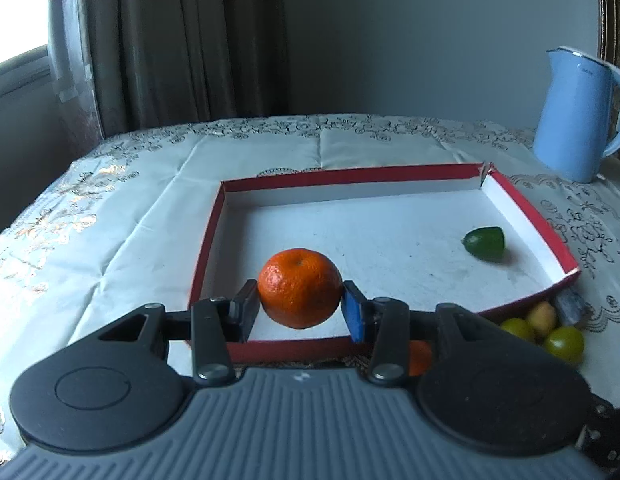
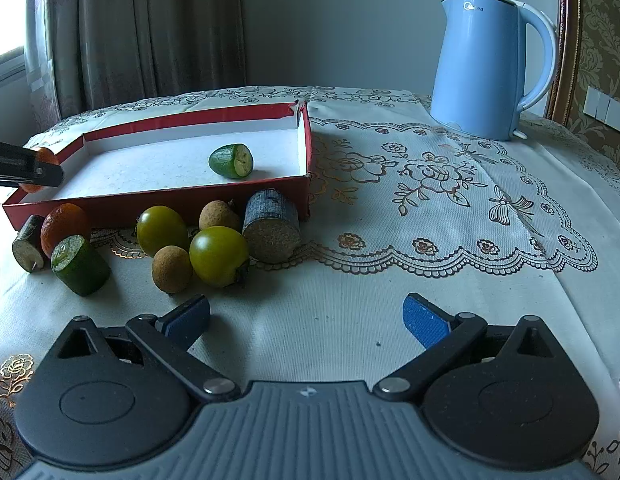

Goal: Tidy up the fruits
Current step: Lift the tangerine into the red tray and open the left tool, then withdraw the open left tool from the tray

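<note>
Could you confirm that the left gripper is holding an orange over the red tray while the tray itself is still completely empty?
Not quite: the red tray is not empty. A cut green fruit piece already lies in it, as the right wrist view shows. The rest holds: the left gripper holds the orange over the tray.

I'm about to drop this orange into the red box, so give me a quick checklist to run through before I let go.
1. Grip: left gripper pads press both sides of the orange: ok.
2. Orange over the red box, past its near wall: ok.
3. Landing spot: white floor below is bare; the cut green piece lies far to the right: ok.
4. Height above the box floor: cannot tell.
5. Right gripper open, empty, apart from the box: ok.
6. Sorting finished: not ok, the fruits beside the box are outside it.
</note>
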A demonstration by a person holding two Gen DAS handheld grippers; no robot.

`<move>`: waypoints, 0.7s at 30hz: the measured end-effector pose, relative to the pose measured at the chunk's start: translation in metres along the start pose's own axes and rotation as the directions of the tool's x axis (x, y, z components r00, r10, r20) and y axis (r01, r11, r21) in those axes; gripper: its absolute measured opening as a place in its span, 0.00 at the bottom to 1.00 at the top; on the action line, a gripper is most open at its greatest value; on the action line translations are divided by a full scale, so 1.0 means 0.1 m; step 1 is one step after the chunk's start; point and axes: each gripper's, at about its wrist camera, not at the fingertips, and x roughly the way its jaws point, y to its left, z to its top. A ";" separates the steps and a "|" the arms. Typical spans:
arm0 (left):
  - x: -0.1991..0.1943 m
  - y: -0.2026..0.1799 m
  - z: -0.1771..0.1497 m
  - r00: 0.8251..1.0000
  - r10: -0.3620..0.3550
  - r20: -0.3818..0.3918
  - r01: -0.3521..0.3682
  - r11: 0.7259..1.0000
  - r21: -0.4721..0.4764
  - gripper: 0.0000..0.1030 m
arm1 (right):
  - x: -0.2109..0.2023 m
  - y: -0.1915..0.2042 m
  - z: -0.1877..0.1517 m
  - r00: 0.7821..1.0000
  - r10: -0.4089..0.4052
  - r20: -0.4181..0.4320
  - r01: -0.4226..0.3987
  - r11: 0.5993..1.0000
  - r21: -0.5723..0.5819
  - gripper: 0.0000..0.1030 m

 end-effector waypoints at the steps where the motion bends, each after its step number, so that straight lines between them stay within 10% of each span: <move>1: 0.05 0.00 0.01 1.000 -0.001 -0.010 0.001 1.000 -0.005 0.39 | 0.00 0.00 0.00 1.000 0.000 0.000 0.000 1.000 0.000 1.00; 12: 0.39 0.15 -0.06 0.997 -0.047 -0.063 0.043 0.997 -0.061 0.42 | 0.00 0.00 0.00 1.000 0.000 0.000 0.000 1.000 0.000 1.00; 17: 0.23 0.16 -0.04 1.000 -0.016 0.022 0.017 0.999 -0.044 0.75 | 0.00 -0.01 0.00 1.000 0.000 0.000 0.000 1.000 0.000 1.00; 21: 0.00 0.18 0.00 0.996 0.019 0.089 -0.016 0.999 -0.033 0.77 | 0.00 0.00 0.00 1.000 0.000 0.000 0.000 1.000 0.000 1.00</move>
